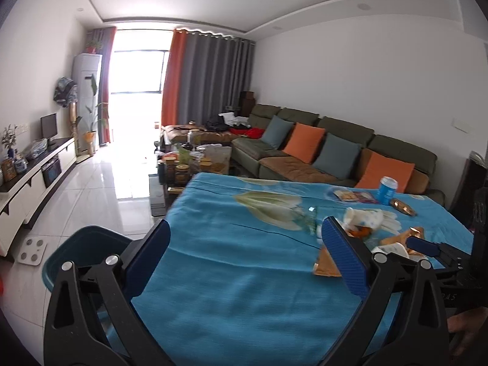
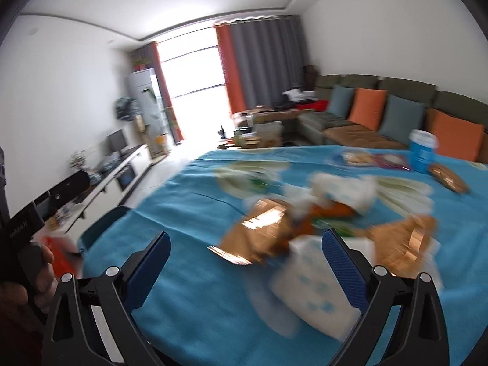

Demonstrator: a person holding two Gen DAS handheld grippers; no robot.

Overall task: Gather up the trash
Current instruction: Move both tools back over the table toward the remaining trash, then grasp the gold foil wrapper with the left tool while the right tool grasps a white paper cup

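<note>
A pile of trash lies on the blue tablecloth [image 2: 198,274]: crumpled gold wrappers [image 2: 259,231], white tissue packs with blue dots [image 2: 311,286] and orange peel [image 2: 329,210], all blurred. My right gripper [image 2: 246,235] is open just short of the pile, and one tissue pack lies by its right finger, untouched. My left gripper [image 1: 247,222] is open over bare cloth, left of the same pile [image 1: 363,225]. A gold wrapper [image 1: 326,263] lies by its right finger. One of the right gripper's fingers [image 1: 422,245] reaches in over the pile. A teal bin [image 1: 82,244] stands off the table's left edge.
A blue cup [image 2: 422,151], flat snack packets [image 2: 375,160] and another gold wrapper [image 2: 448,177] sit at the table's far right. Beyond are a green sofa [image 1: 305,140] with cushions and a cluttered coffee table [image 1: 189,161]. A white scale [image 1: 32,250] lies on the floor. A hand [image 2: 42,271] holds the left gripper's handle.
</note>
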